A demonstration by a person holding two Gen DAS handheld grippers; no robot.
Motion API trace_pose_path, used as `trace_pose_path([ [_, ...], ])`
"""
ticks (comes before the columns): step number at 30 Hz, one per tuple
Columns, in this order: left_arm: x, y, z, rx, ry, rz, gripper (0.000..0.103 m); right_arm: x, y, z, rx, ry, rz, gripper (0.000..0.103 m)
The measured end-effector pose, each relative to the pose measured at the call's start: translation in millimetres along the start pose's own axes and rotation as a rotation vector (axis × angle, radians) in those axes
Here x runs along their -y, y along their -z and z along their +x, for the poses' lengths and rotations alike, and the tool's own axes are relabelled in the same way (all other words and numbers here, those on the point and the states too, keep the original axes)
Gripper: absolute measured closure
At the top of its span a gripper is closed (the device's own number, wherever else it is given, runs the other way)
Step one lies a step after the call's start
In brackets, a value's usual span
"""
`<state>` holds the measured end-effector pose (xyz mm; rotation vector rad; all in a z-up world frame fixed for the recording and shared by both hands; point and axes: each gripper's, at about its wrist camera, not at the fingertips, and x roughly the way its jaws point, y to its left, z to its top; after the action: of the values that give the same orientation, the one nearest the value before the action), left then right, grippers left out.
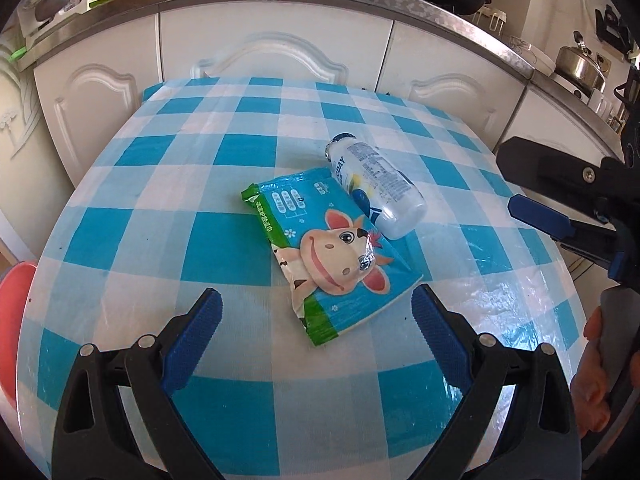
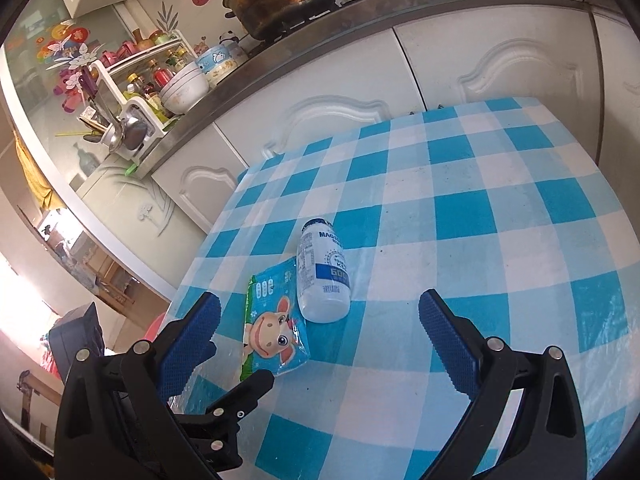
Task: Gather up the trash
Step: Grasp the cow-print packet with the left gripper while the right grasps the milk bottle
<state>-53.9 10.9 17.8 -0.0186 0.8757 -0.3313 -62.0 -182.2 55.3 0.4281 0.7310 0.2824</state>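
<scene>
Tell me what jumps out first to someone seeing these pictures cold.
The blue-and-white checked tablecloth fills both views. Mid-table lies a wipes pack with a cartoon cow, and a white bottle lies on its side, touching the pack's far edge. The open left claw hangs just short of the pack, and the open right claw faces the bottle.

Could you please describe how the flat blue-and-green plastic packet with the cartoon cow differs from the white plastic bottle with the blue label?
The blue-and-green cow packet is a flat, soft pouch; the white plastic bottle is a rounded, rigid cylinder. The packet carries a colourful cartoon print, while the bottle is mostly white with blue lettering. The packet lies nearer the open left gripper, the bottle farther off. Both lie on the blue-checked tablecloth, side by side, with the bottle's side against the packet's edge.
</scene>
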Motion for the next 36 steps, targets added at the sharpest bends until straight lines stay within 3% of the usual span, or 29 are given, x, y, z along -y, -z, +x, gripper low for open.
trace_pose_path([
  [7,5,-9,18,-0.031,-0.003,0.004,0.007,-9,-15,34,-0.049,-0.025,-0.035,0.008],
  [9,6,-13,22,-0.033,-0.007,0.001,0.007,-9,-18,43,-0.066,-0.025,-0.041,0.015],
  [10,6,-15,23,-0.035,-0.009,0.002,0.007,-9,-19,48,-0.078,-0.027,-0.044,0.030],
  [11,7,-16,25,-0.038,-0.015,0.007,0.007,-9,-19,54,-0.094,-0.025,-0.046,0.034],
  [18,5,-24,31,-0.037,-0.033,0.006,0.007,-7,-18,78,-0.142,-0.011,-0.058,0.036],
  [23,-1,-29,34,-0.035,-0.043,-0.008,0.007,-5,-20,87,-0.153,0.010,-0.064,0.051],
  [29,-7,-35,38,-0.032,-0.059,-0.013,0.007,5,-16,91,-0.151,0.020,-0.040,0.059],
  [36,-10,-40,44,-0.035,-0.106,-0.016,0.007,18,-16,84,-0.120,0.021,0.010,0.059],
])
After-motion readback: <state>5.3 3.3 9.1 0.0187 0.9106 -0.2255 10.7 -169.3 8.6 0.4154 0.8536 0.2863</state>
